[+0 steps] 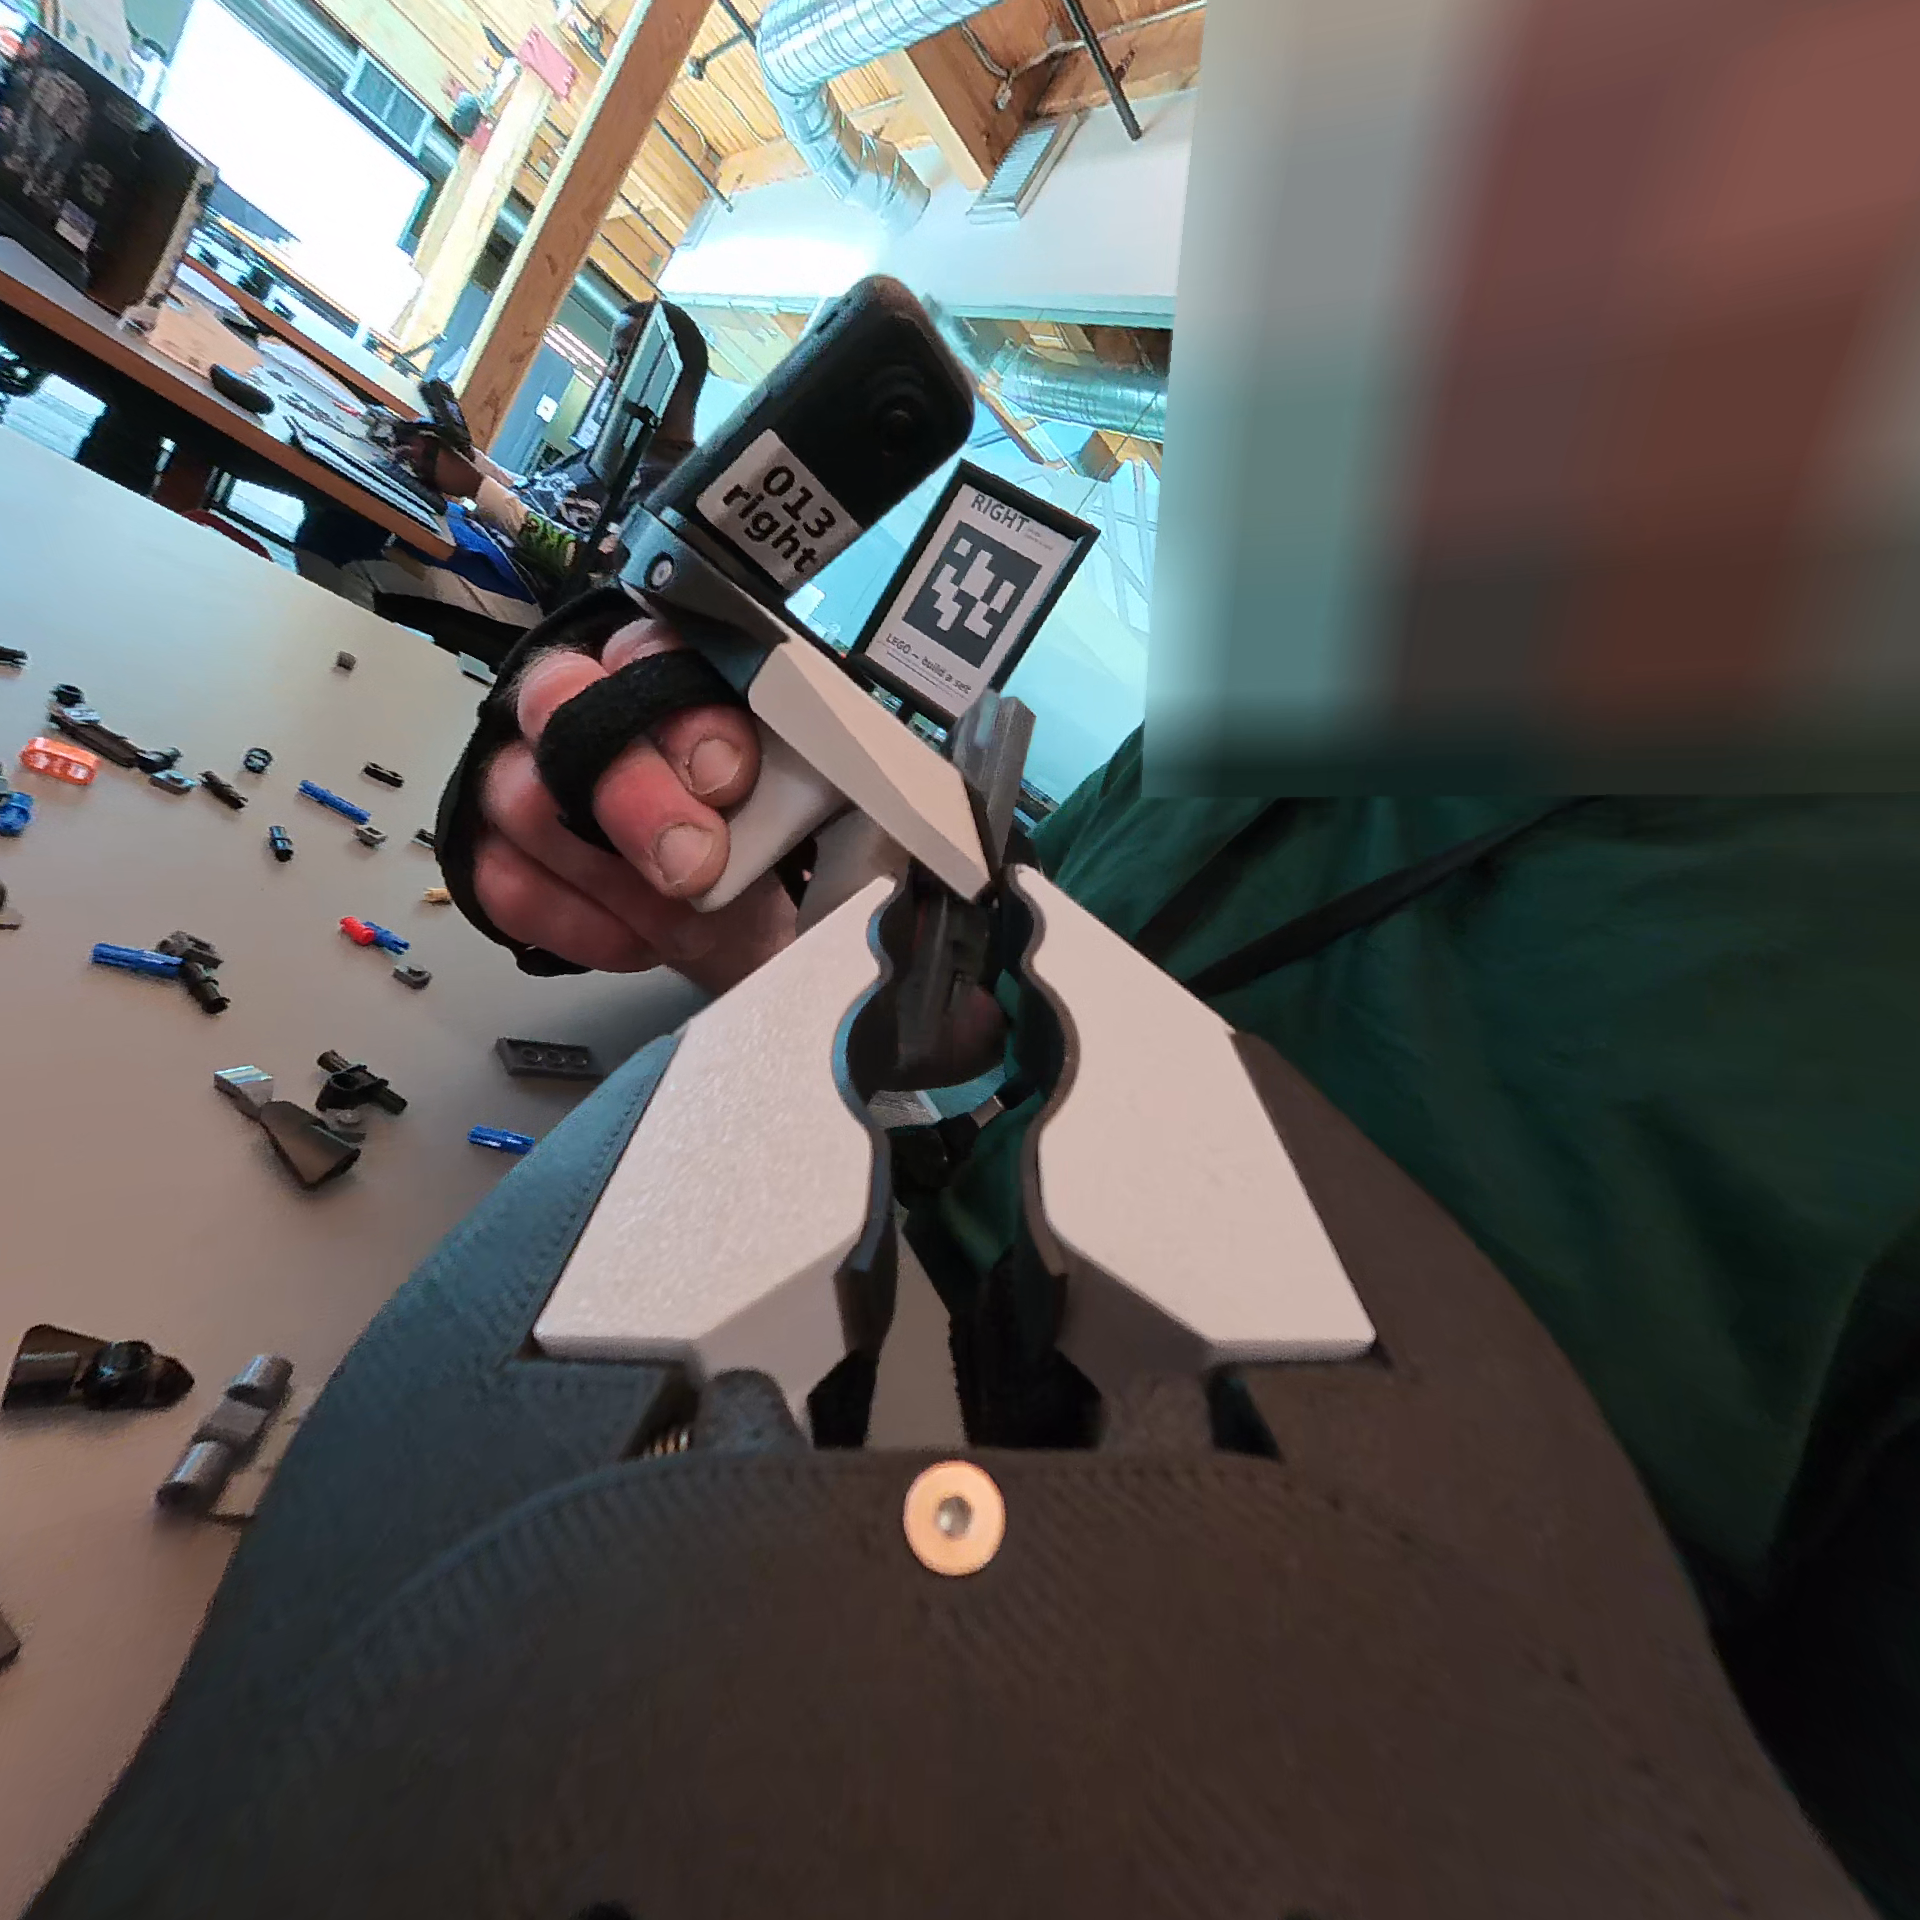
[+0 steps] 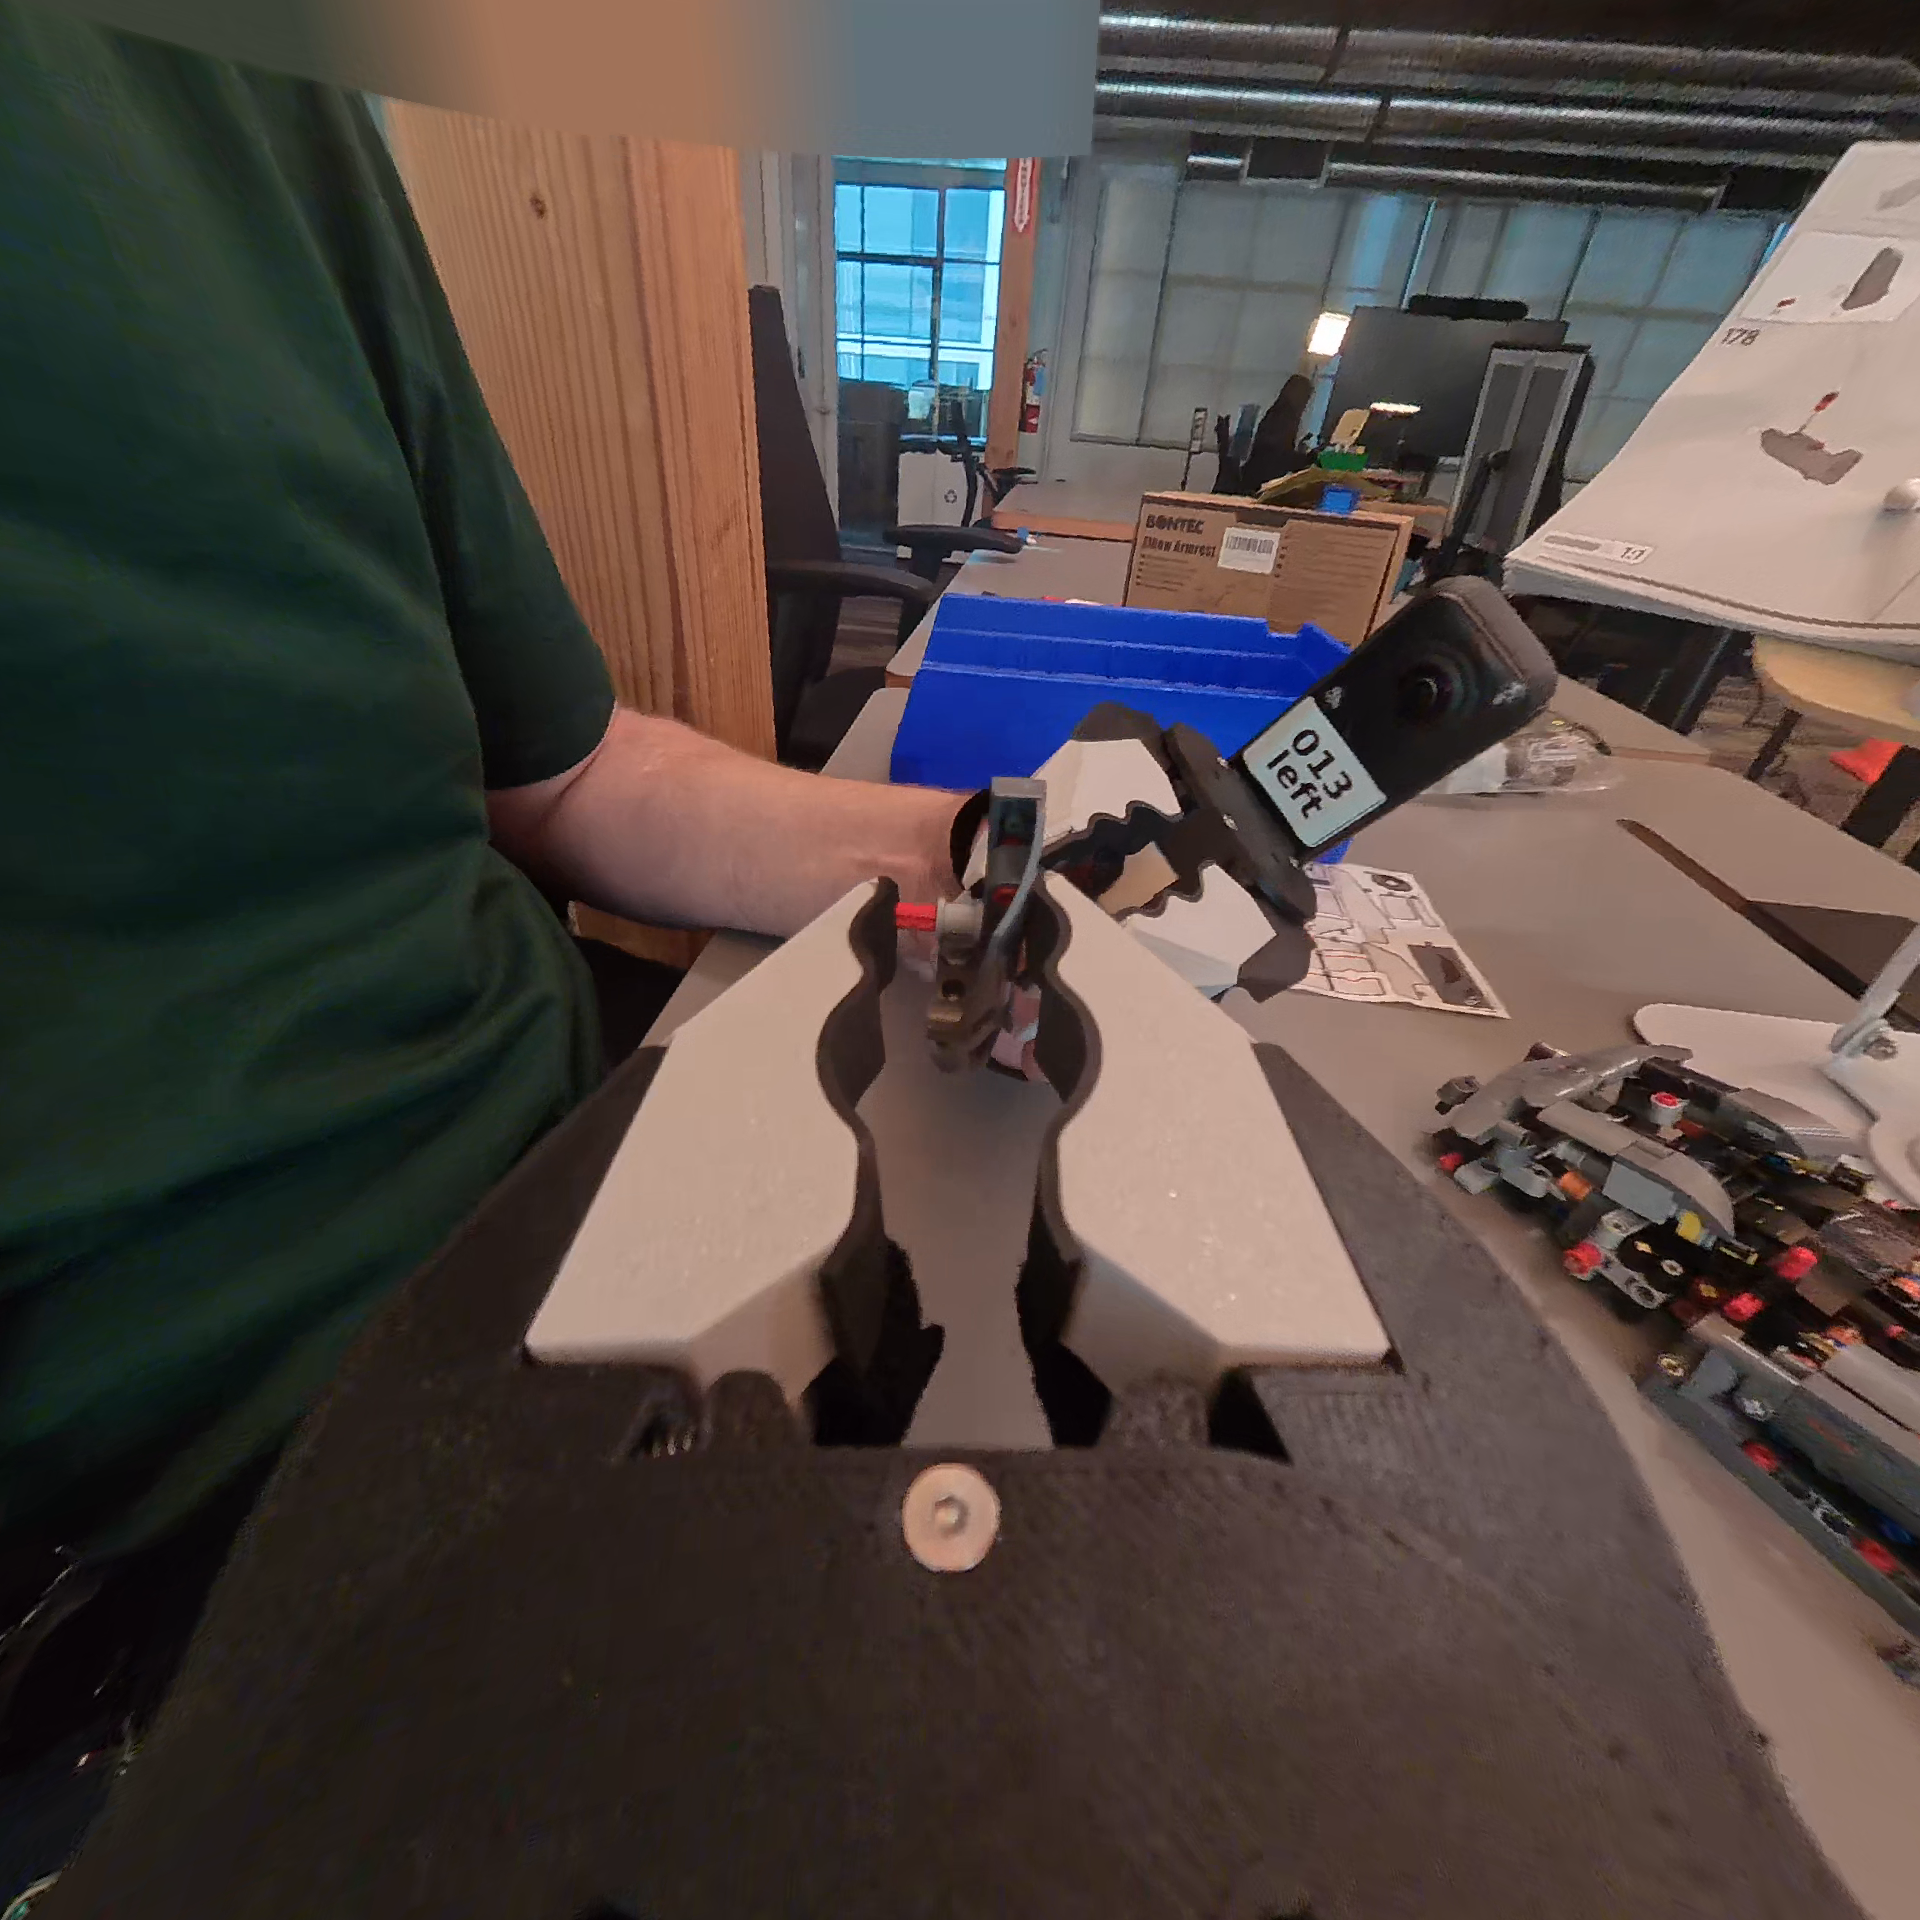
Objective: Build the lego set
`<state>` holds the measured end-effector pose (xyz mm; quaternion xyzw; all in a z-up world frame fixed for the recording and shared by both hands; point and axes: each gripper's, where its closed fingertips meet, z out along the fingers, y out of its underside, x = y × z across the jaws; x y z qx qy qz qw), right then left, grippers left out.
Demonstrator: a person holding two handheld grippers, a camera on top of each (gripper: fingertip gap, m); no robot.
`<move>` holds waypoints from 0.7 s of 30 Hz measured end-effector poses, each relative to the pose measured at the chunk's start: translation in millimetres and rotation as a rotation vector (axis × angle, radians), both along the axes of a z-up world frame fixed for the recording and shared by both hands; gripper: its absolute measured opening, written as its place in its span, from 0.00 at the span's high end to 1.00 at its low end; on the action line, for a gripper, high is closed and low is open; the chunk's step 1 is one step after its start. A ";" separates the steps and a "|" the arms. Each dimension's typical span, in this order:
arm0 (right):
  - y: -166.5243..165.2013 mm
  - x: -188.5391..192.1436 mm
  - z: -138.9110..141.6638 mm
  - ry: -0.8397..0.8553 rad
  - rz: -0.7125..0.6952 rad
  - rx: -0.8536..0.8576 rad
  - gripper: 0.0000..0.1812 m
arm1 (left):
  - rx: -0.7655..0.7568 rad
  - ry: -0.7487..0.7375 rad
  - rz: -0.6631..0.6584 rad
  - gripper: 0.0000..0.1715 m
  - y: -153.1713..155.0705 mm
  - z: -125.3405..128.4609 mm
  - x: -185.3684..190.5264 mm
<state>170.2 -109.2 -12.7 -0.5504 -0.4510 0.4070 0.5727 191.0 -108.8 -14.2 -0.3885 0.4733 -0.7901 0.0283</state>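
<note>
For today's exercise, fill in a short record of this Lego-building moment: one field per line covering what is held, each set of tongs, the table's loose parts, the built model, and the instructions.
held item: small grey Lego sub-assembly with a red pin, lifted above the table
left tongs: closed on the grey sub-assembly
right tongs: closed on the same sub-assembly, meeting the left tongs
loose parts: blue pins, an orange piece, dark pieces scattered on the grey table
built model: large grey-black assembly on the table, to the right
instructions: open booklet propped up, far right
</note>
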 end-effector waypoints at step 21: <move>9.2 18.4 14.4 0.162 -0.032 -0.044 0.79 | 0.067 0.030 0.033 0.89 -3.8 -10.1 9.7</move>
